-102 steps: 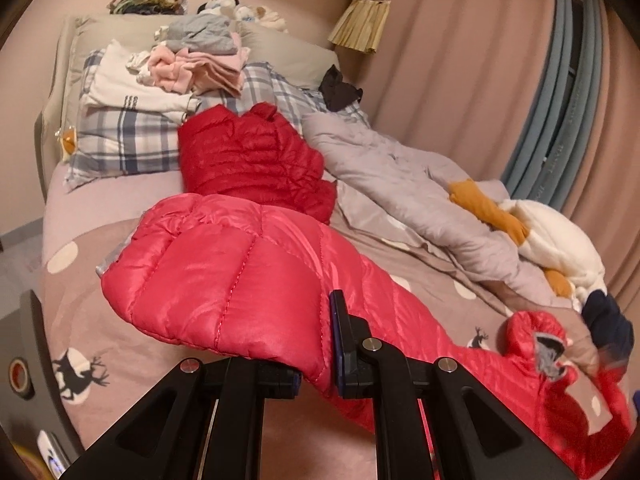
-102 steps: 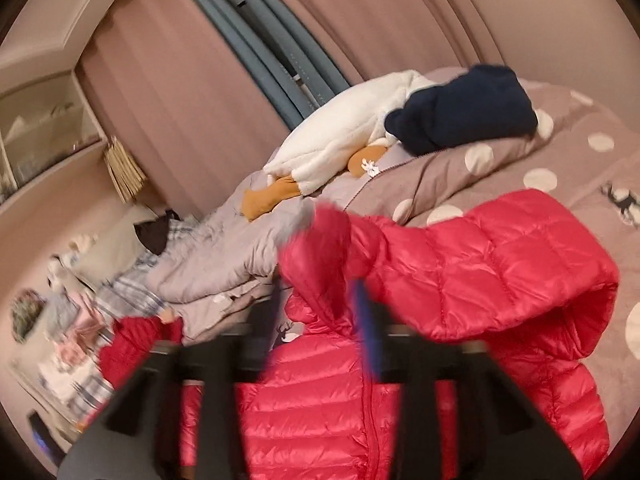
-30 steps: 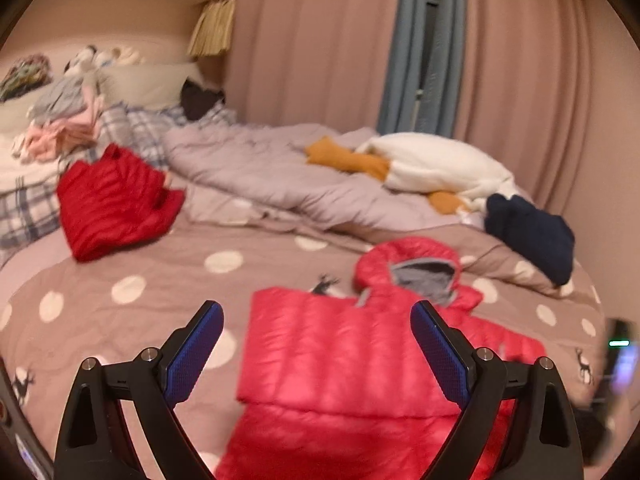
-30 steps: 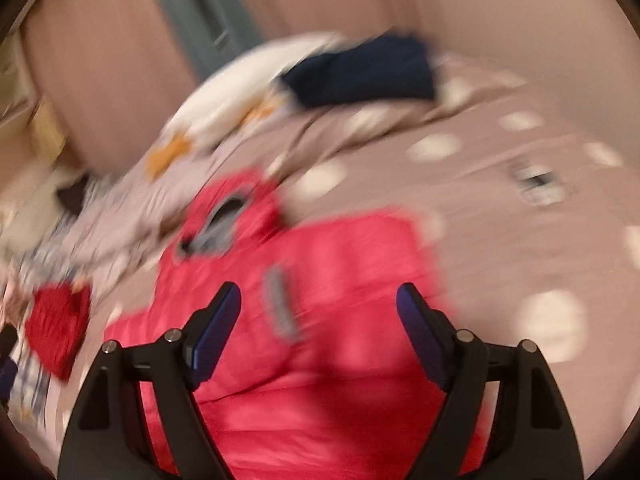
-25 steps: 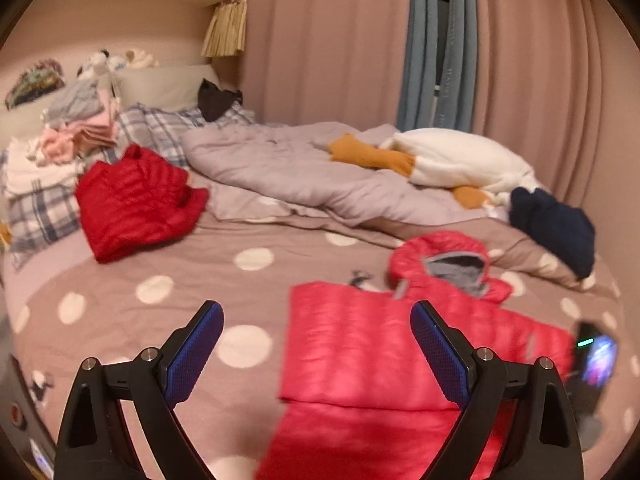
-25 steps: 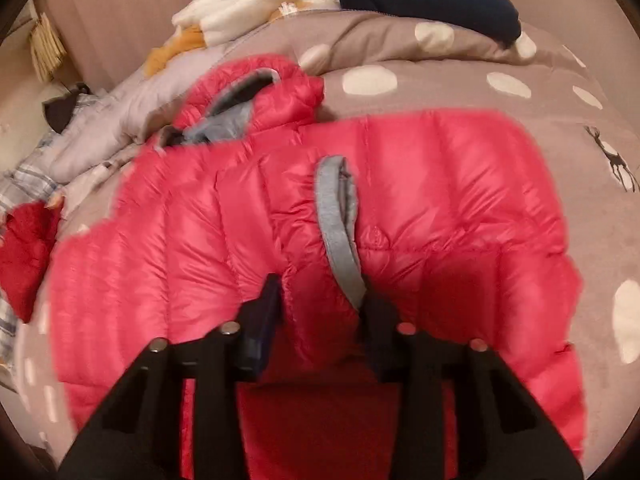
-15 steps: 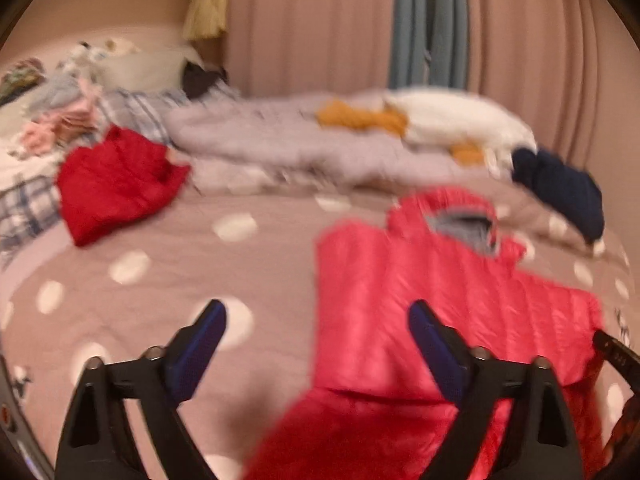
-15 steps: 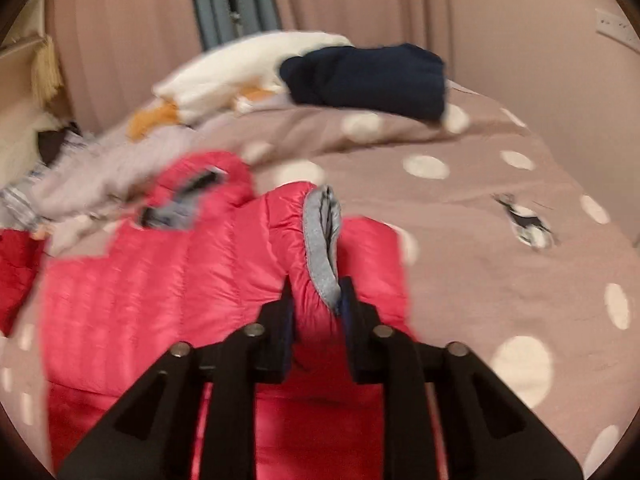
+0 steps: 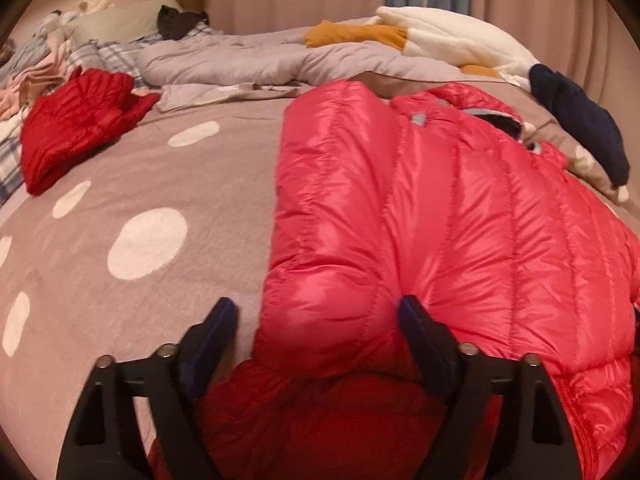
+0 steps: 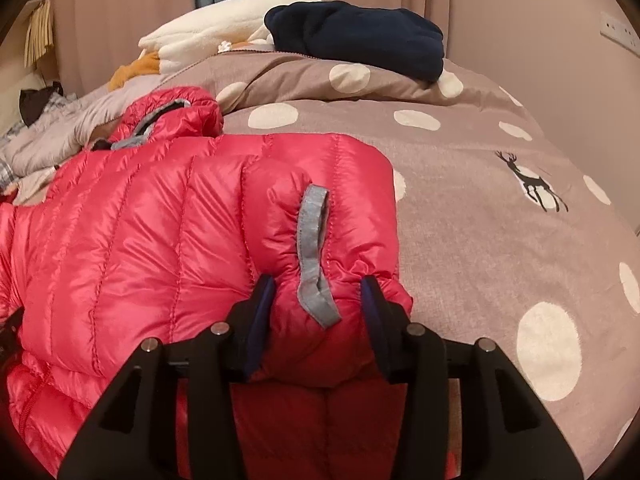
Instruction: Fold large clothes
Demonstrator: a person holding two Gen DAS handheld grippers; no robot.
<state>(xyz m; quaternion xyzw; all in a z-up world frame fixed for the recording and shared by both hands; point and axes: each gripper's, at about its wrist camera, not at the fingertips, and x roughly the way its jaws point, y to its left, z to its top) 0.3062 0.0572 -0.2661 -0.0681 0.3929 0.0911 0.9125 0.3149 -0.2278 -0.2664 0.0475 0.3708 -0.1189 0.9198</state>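
Pink down jacket [image 9: 460, 220] lies on the polka-dot bedspread [image 9: 120, 184], hood [image 10: 172, 116] toward the far side, both sleeves folded in over the body.

Left gripper [image 9: 316, 336]: jaws spread wide and just widened further, straddling the near end of the left folded sleeve. The left pad stands clear of the fabric; the right pad lies against it. No clamping is evident.

Right gripper [image 10: 320, 312]: jaws have just eased apart. The puffy sleeve end with its grey cuff [image 10: 314, 256] bulges between the pads and touches both.

Far left, a folded red jacket [image 9: 76, 128] rests well apart. A navy garment [image 10: 360, 36] sits at the far right, beside a white plush [image 9: 452, 44].
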